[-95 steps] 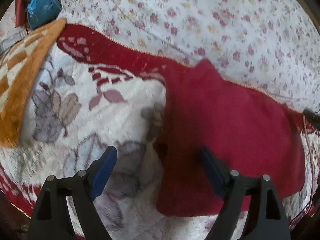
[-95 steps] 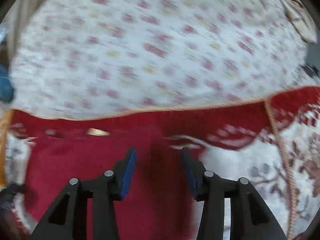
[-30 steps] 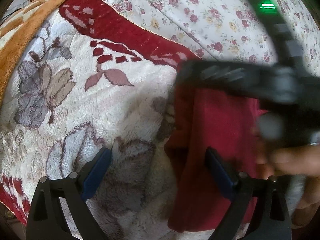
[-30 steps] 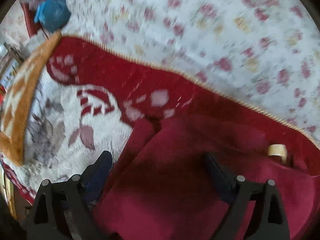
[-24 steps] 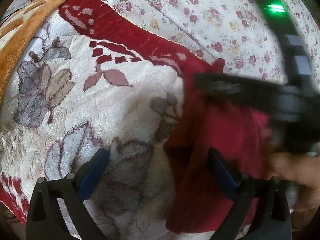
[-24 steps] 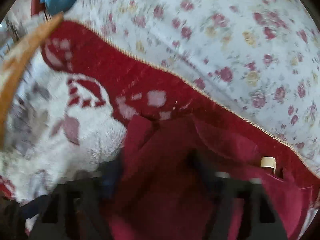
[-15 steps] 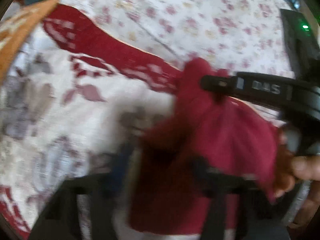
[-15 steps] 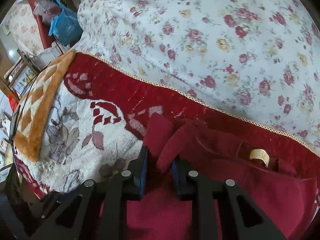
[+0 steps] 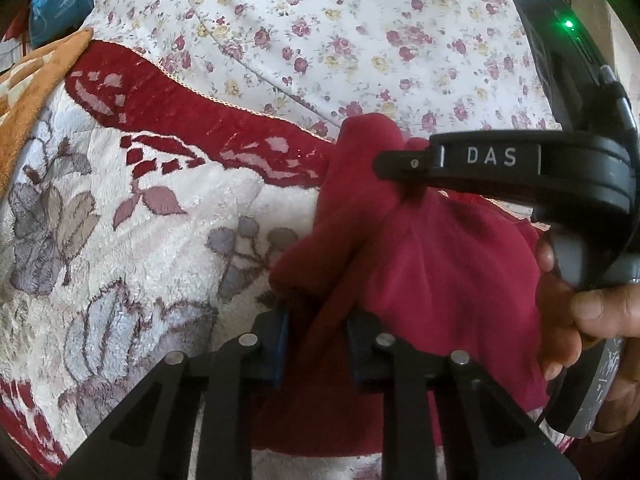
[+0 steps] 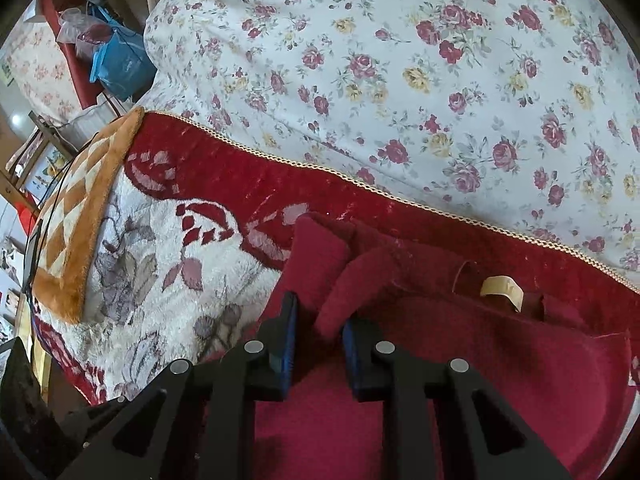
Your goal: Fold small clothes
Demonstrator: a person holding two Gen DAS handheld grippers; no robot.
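Note:
A small dark red garment (image 9: 440,272) lies on a fluffy white and red floral blanket (image 9: 140,216). My left gripper (image 9: 316,344) is shut on its left edge and holds a raised fold. The right gripper's black body (image 9: 500,164) shows in the left wrist view, pinching the garment's upper left corner. In the right wrist view my right gripper (image 10: 318,344) is shut on a fold of the garment (image 10: 480,360), whose beige neck label (image 10: 502,286) faces up.
A white sheet with red roses (image 10: 400,80) covers the bed beyond the blanket. An orange checked blanket (image 10: 76,216) lies at the left edge. A blue bag (image 10: 120,64) and clutter sit beyond the bed's far left.
Both grippers went from open to shut on the garment's left side. The left edge is now lifted off the blanket into a bunched fold.

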